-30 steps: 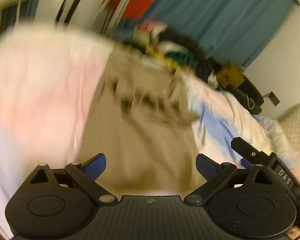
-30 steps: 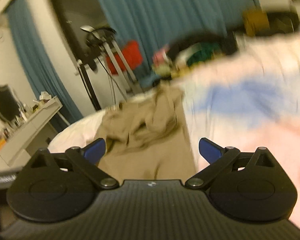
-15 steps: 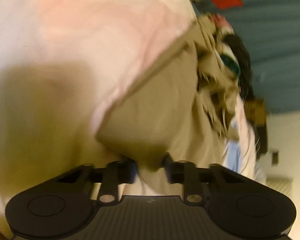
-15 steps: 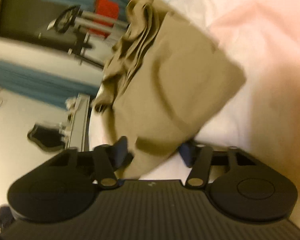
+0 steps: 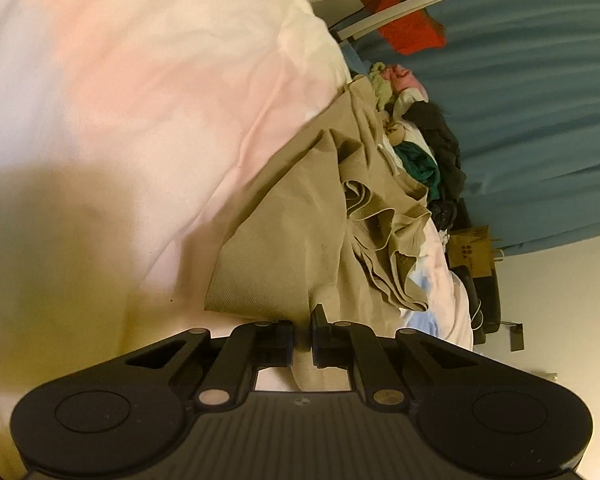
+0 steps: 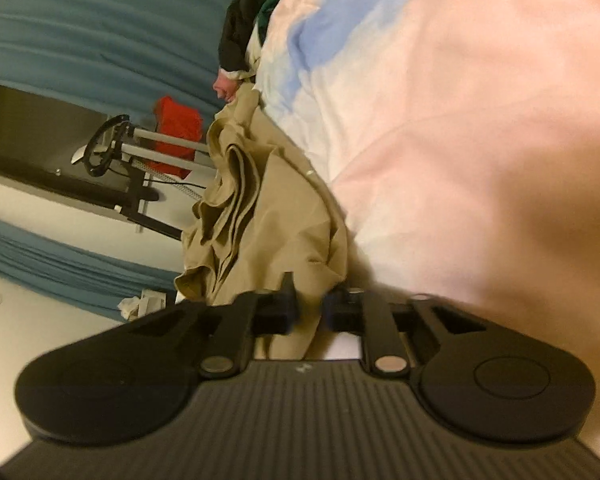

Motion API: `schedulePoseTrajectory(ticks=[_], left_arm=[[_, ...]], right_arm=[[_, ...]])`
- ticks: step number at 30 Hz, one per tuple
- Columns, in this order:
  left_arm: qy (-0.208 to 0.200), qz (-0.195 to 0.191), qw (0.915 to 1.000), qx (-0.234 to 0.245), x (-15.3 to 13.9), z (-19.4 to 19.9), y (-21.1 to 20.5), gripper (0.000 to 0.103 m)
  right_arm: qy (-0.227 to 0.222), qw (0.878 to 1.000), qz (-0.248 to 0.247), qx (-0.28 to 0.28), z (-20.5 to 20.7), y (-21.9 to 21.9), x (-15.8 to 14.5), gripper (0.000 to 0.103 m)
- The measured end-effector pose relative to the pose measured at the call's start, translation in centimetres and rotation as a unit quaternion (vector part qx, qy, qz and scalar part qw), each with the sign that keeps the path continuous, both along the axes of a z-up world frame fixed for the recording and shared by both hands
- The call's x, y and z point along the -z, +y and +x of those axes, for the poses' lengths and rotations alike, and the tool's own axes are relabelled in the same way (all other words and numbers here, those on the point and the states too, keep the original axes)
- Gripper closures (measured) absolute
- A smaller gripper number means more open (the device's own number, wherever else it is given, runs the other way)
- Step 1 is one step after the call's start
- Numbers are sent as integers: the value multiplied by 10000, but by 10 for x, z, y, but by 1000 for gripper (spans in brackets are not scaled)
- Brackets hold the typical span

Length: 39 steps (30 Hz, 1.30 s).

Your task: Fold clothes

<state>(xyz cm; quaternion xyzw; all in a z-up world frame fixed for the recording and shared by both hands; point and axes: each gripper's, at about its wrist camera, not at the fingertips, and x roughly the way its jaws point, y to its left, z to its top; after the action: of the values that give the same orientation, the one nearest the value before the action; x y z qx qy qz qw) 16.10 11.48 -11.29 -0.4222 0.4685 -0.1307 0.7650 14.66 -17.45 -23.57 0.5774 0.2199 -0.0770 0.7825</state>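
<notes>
A khaki garment (image 5: 300, 248) lies on the pink and white bedspread (image 5: 132, 92), flat near me and bunched into folds further away. My left gripper (image 5: 303, 340) is shut on the garment's near edge, close to its corner. In the right wrist view the same khaki garment (image 6: 268, 216) runs from bunched folds down between the jaws. My right gripper (image 6: 310, 314) is shut on that edge, with cloth pinched between the black fingers. Both views are rolled sideways.
A pile of other clothes (image 5: 420, 148), black, teal and pink, sits beyond the garment. Teal curtains (image 5: 540, 100), a metal exercise frame (image 6: 132, 160) with a red item (image 6: 178, 128) on it, and a cardboard box (image 5: 474, 256) stand past the bed. The bedspread (image 6: 460, 140) fills the right wrist view.
Both grippers were open above the garment, then came down onto its near edge and closed on it. Both views have rolled sideways since then.
</notes>
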Motion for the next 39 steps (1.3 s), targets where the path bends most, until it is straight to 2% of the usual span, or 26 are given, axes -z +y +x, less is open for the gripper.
schedulePoseTrajectory(ticks=[2,5,10,13,16,20,24,27,29,32,35,39], left_arm=[[-15,-65,10000,-31,-3,-1,-2,95],[-316,-81,9993,-172,-20,-14,5,96],[-1075,-171,9939,-163,-63,-43,12,98],[-1315,-204,9911,-77,-75,-70,16,98],[-1337,-216,9908,8,-78,-99,21,98],[-1308,-321,9909,63,-81,-142,29,98],[-1181,-373,9923,-2,-83,-190,32,98],[-1034,-394,9939,34,-78,-202,34,98],[-875,-491,9950,22,-74,-192,36,98],[-1078,-293,9937,108,-87,-162,30,98],[-1341,-51,9909,145,-109,-113,11,98],[-1384,265,9900,-68,-120,-39,-15,98]], right_arm=[[-142,9997,-191,-5,-3,0,-10,93],[-443,9984,-362,-36,-6,0,-30,94],[-823,9945,-654,-26,-22,0,-65,95],[-1003,9918,-789,-17,-45,1,-77,95],[-974,9922,-771,-35,-75,2,-77,95],[-1042,9921,-701,-15,-135,7,-76,95],[-1130,9883,-1020,10,-183,17,-80,95],[-1071,9858,-1294,-50,-198,18,-91,95],[-1105,9852,-1306,-74,-194,15,-97,95],[-1142,9854,-1258,-127,-171,7,-106,95],[-1191,9852,-1230,-109,-127,-7,-123,95],[-1004,9813,-1640,-52,-49,-20,-140,95]])
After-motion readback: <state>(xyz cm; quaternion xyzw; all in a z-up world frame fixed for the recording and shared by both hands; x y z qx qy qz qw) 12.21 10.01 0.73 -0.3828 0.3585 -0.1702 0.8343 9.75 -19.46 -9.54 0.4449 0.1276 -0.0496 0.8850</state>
